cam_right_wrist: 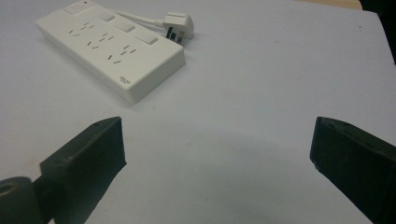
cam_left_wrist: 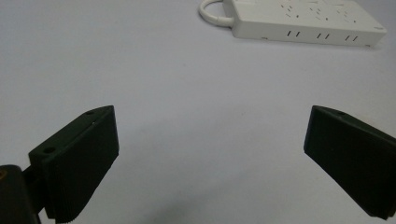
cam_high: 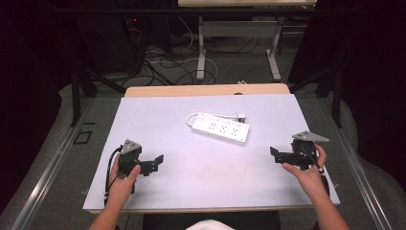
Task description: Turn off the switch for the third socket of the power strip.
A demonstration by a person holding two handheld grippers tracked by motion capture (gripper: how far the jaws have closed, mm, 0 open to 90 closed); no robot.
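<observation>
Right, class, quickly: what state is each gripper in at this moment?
Left gripper: open, fingers wide apart, nothing between them.
Right gripper: open, fingers wide apart, holding nothing.

Lab or recording room: dark curtains (cam_high: pixel 28 72), tangled cables (cam_high: pixel 163 64) on grey floor (cam_high: pixel 62 158), metal frame (cam_high: pixel 76 96) around white-covered desk (cam_high: pixel 201 167).

- The white sheet on the bench (cam_high: pixel 158 120) is brightly, evenly lit from above; the room around the bench lies dark.
- The power strip (cam_high: pixel 220 128) casts only a faint, soft shadow.
- In both gripper views the near fingers (cam_left_wrist: pixel 79 158) look soft, slightly blurred.
</observation>
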